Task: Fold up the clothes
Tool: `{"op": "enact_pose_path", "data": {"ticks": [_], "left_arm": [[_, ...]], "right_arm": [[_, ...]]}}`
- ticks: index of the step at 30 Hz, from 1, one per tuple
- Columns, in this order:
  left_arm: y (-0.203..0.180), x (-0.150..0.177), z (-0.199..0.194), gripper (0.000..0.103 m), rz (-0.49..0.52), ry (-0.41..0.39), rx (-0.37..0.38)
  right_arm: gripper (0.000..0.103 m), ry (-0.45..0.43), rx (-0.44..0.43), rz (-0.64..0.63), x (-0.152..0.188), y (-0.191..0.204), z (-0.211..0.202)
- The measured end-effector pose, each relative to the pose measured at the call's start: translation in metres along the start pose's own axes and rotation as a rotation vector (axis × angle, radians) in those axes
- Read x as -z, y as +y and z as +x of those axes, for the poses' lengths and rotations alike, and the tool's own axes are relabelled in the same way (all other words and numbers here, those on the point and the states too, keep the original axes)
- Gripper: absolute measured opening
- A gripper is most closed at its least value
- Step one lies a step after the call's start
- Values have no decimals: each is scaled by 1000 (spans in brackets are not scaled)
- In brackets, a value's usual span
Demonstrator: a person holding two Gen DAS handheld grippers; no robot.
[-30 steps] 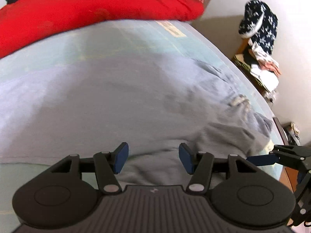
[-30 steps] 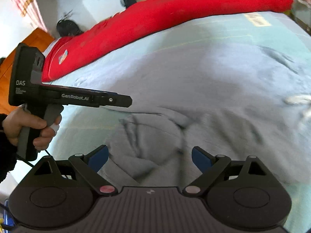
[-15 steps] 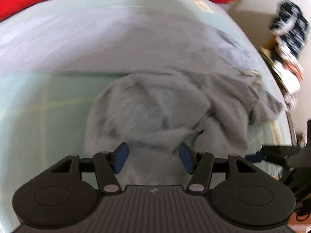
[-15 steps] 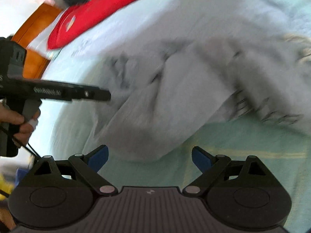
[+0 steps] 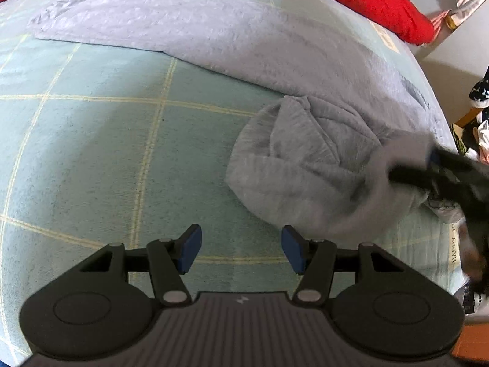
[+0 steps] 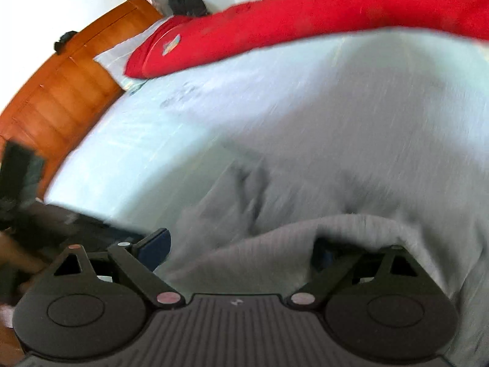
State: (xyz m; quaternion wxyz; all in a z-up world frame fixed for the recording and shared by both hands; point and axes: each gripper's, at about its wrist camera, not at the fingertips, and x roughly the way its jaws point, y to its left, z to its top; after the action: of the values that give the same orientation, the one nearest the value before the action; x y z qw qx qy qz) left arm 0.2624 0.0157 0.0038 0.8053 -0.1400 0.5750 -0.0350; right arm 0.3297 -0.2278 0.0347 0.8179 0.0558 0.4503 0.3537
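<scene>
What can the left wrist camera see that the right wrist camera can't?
Only the left wrist view shows the green checked bed sheet with its pale yellow lines, and the open left gripper hanging over bare sheet. Only the right wrist view shows the orange wooden headboard and, close up, grey cloth bunched between the open right gripper fingers. Both show the crumpled grey sweatshirt, the pale lilac blanket and the long red pillow.
</scene>
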Motion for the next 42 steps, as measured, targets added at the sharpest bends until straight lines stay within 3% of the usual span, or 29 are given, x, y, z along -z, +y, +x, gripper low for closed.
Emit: {"op": "enact_pose_path", "data": {"ticks": [7,12,18,23,27,31,36,42], "left_arm": [[8,0,6,58,28,7,17],[0,-27,23,58,117,-27,77],[-24,-68,47,57,257,-63,112],[-33,-94,53,57,243,-113,168],[-40,-116,64,58,253,-154,155],[-44,-134,69,58,240,-188,114],[-38,-136,64,58,248,-190,65],[-6,-113,50,58,200,-152,30]], "right_arm": [[95,-25,159,-7,-26,-41,23],[95,-17,248,19,-36,-70,32],[95,-23,213,33,-30,-67,-3],[96,-2,155,58,-7,-50,-32],[96,54,146,29,11,-29,-24],[96,49,146,-17,16,-8,-13],[96,33,150,-91,10,9,-4],[95,35,188,-246,4,27,4]]}}
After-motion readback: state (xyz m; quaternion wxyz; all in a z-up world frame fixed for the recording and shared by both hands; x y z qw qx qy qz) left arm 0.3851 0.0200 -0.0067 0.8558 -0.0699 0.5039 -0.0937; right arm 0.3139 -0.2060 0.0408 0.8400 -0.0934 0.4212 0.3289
